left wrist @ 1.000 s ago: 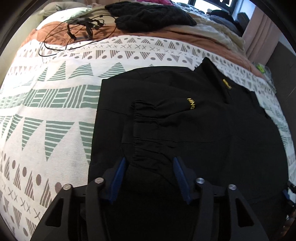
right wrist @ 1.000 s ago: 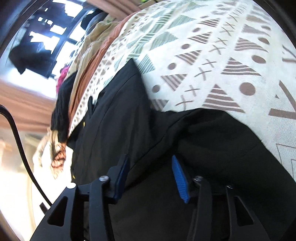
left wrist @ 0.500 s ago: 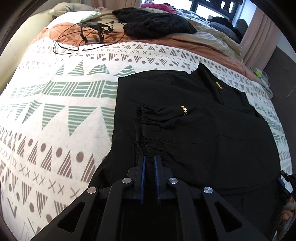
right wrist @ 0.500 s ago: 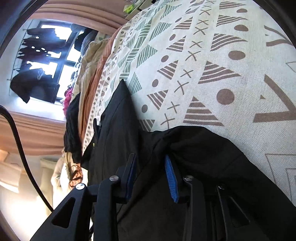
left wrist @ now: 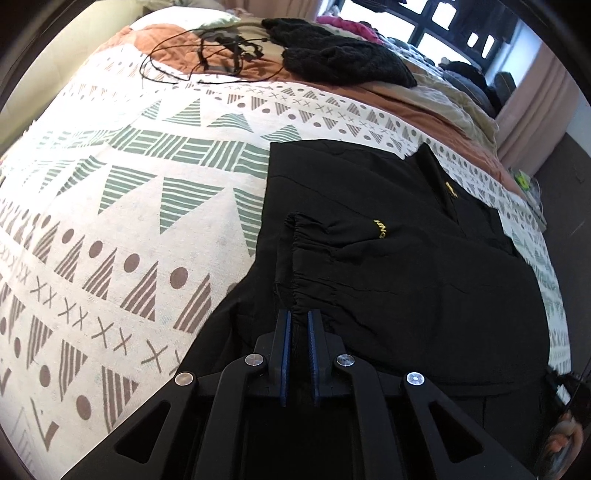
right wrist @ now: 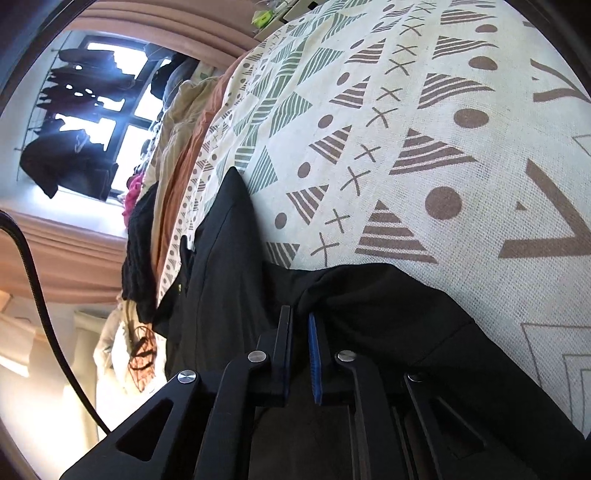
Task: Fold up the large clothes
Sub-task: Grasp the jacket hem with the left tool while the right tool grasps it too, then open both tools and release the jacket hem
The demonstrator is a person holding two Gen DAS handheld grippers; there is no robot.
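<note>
Both claws, left and right, having just been closing, are now pinching the black zip-up jacket's hem near the patterned bed's edge, readying a fold.

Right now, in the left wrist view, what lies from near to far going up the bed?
Left gripper shut on the black jacket → patterned blanket → tangled black cable → black knit garment → window.

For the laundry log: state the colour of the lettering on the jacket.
Yellow, on the black fabric jacket; its small lettering shows best in the left wrist view.
</note>
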